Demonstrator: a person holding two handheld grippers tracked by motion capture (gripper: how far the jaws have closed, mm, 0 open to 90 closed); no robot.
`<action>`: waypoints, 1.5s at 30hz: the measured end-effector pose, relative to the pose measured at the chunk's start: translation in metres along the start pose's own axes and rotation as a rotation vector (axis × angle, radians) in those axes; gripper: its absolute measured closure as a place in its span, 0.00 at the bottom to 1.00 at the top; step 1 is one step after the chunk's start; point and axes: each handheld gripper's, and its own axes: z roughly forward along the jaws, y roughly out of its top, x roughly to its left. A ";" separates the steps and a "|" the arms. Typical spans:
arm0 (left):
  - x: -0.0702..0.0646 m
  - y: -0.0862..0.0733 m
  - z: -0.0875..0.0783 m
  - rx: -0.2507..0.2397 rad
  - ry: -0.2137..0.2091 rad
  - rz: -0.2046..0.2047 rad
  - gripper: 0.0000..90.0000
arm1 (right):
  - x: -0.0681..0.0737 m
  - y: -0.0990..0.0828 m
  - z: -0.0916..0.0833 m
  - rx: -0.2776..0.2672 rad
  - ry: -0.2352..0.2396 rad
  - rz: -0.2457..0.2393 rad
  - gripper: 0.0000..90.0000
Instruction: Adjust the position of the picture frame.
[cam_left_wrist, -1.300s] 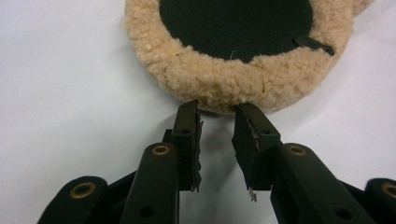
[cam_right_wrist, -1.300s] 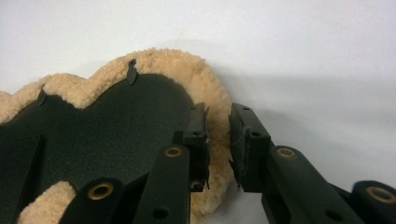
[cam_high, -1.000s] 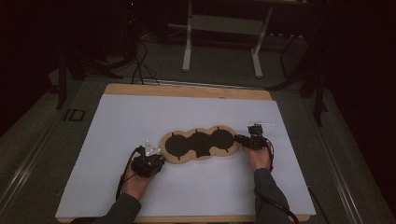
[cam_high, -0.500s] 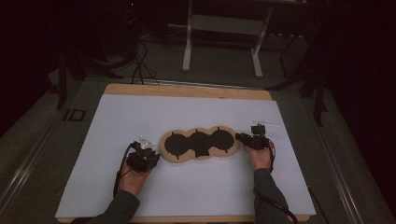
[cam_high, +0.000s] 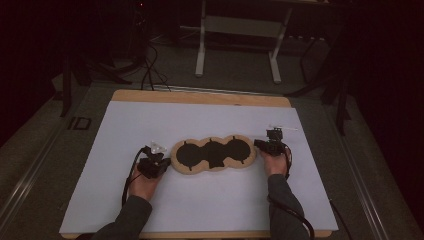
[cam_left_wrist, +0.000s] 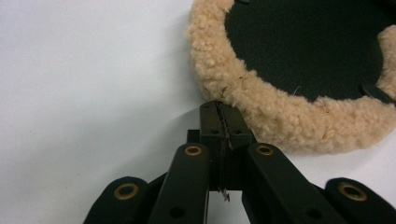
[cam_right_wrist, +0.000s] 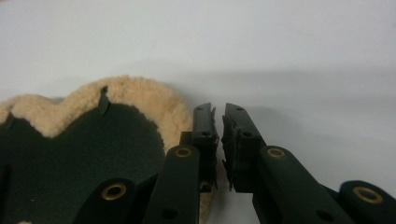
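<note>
Desk under white sheet. Left gripper clenched, jaws just closed, nothing between, tips touching fleece rim of three-lobed pad, which lies flat mid-desk. Right gripper at pad's right end, jaws just closing, thin gap left, nothing gripped.

Both grippers are black, the left gripper and right gripper alike: flat link arms pinned with brass-ringed rivets, serrated pads. Black cables trail back past dark grey sleeves, nearest the table's front edge.
</note>
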 end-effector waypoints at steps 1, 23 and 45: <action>0.001 0.000 0.000 -0.001 -0.003 -0.003 1.00 | 0.000 -0.001 0.002 0.012 0.000 0.002 0.94; 0.012 -0.002 0.001 -0.025 -0.037 -0.038 1.00 | 0.000 -0.029 -0.016 0.060 0.078 -0.119 1.00; 0.002 -0.004 -0.005 -0.002 0.019 -0.006 1.00 | 0.008 -0.030 -0.012 0.048 0.014 -0.192 1.00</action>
